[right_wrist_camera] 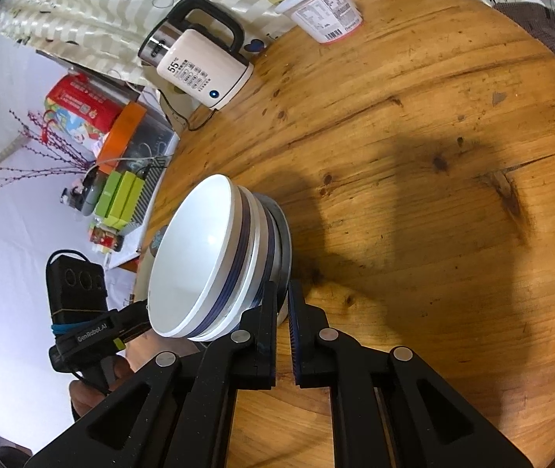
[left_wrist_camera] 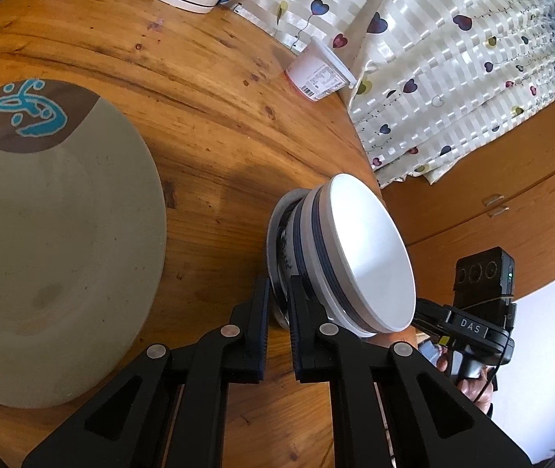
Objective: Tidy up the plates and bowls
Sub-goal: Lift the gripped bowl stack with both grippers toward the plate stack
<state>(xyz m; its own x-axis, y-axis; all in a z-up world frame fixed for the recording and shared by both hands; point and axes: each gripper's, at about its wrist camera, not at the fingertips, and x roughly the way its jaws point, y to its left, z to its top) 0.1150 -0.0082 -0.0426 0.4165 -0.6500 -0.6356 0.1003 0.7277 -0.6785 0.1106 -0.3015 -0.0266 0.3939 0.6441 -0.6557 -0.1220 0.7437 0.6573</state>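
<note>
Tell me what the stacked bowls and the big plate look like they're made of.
Stacked bowls: likely glazed ceramic, given the glossy white inside with highlights and blue rim bands. Big plate: probably matte stoneware, dull grey-green without glare, though melamine can't be ruled out.

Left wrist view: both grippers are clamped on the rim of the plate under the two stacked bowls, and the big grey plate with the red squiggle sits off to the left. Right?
One thing is off: the squiggle on the big grey plate is blue, on a brown patch, as the left wrist view shows. The rest holds: the left gripper and right gripper each pinch the rim of the small plate beneath the stacked bowls.
</note>
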